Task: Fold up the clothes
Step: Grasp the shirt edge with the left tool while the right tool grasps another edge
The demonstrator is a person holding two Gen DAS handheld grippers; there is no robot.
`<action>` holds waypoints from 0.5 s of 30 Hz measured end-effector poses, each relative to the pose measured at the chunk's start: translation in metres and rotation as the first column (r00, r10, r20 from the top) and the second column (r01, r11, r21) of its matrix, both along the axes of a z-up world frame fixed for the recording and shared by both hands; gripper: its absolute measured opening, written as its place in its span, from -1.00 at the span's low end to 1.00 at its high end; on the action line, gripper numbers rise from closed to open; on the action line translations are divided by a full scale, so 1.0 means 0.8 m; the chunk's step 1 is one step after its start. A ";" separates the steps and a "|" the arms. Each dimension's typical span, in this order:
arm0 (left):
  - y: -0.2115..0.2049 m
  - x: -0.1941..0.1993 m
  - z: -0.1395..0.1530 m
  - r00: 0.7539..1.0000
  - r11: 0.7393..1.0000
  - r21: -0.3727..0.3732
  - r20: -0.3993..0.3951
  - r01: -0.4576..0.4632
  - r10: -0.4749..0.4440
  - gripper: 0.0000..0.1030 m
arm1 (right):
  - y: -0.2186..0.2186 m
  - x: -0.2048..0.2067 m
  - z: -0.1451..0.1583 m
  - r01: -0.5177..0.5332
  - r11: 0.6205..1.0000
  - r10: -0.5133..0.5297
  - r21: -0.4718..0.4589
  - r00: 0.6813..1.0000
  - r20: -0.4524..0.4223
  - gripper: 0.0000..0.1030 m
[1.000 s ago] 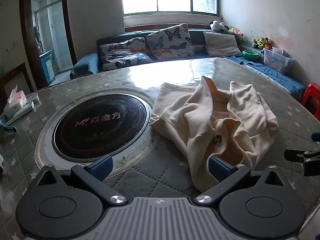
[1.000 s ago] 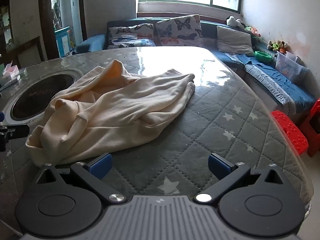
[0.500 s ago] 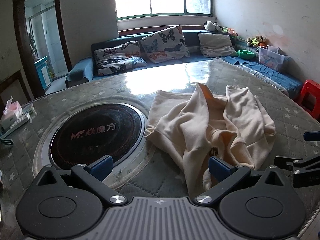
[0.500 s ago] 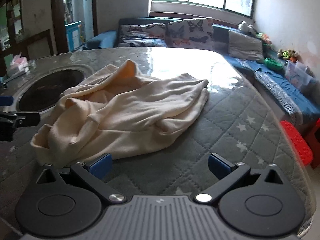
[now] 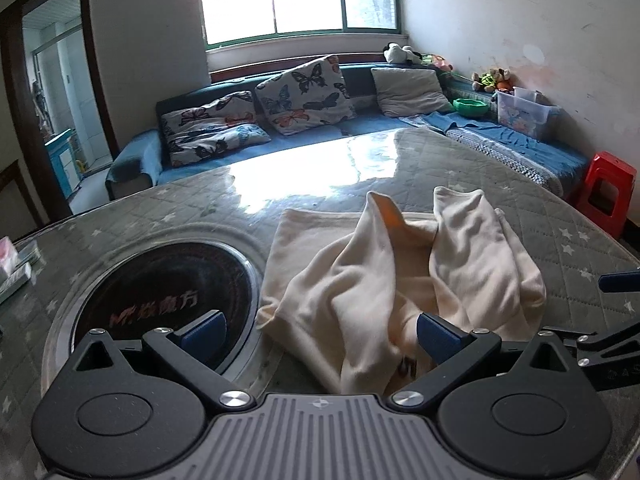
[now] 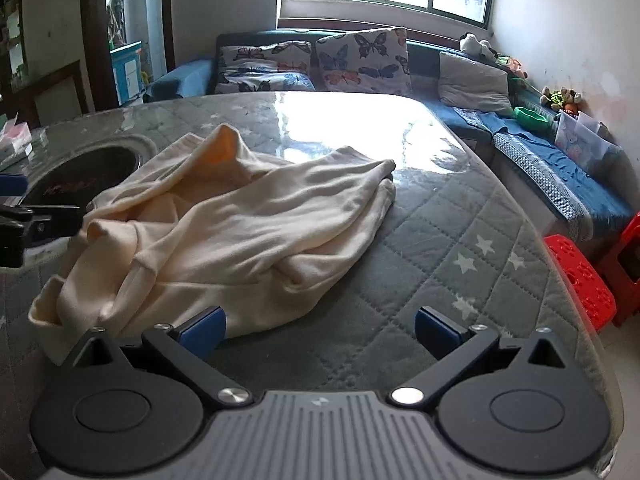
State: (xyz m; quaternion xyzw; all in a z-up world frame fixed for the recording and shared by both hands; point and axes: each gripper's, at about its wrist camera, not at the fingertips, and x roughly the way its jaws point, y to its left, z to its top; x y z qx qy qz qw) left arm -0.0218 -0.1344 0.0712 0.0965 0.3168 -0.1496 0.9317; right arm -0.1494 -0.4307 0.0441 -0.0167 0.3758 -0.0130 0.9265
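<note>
A cream sweatshirt [image 5: 400, 276] lies crumpled on the quilted grey table [image 5: 568, 248], with a dark printed mark near its front hem. My left gripper [image 5: 320, 330] is open above the garment's near left edge, its right pad over the cloth. In the right wrist view the same sweatshirt [image 6: 248, 232] spreads to the left and centre. My right gripper [image 6: 320, 326] is open at the garment's near hem, its left pad just above the cloth, holding nothing. The right gripper's fingers [image 5: 616, 284] show at the left view's right edge.
A round black cooktop [image 5: 160, 300] is set into the table left of the garment. A blue sofa [image 5: 360, 128] with butterfly cushions runs behind the table. Red stools [image 6: 588, 292] stand beyond the table's right edge. A tissue pack [image 6: 16, 134] lies far left.
Both grippers have moved forward and lower toward the sweatshirt, which now looks larger in both views. The garment itself has not shifted.
</note>
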 end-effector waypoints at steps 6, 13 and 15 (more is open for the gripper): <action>-0.013 0.032 -0.001 1.000 1.000 -0.004 -0.006 0.017 -0.017 1.00 | -0.008 0.015 0.006 -0.007 1.000 0.006 0.022 1.000 0.015 0.95; -0.043 0.067 -0.004 0.997 0.997 0.021 0.004 0.071 -0.071 0.87 | -0.010 0.042 0.010 -0.032 0.999 0.031 0.043 0.999 0.023 0.90; -0.053 0.080 -0.005 0.996 0.995 0.030 0.011 0.093 -0.093 0.82 | -0.011 0.050 0.010 -0.031 0.998 0.030 0.047 0.999 0.022 0.87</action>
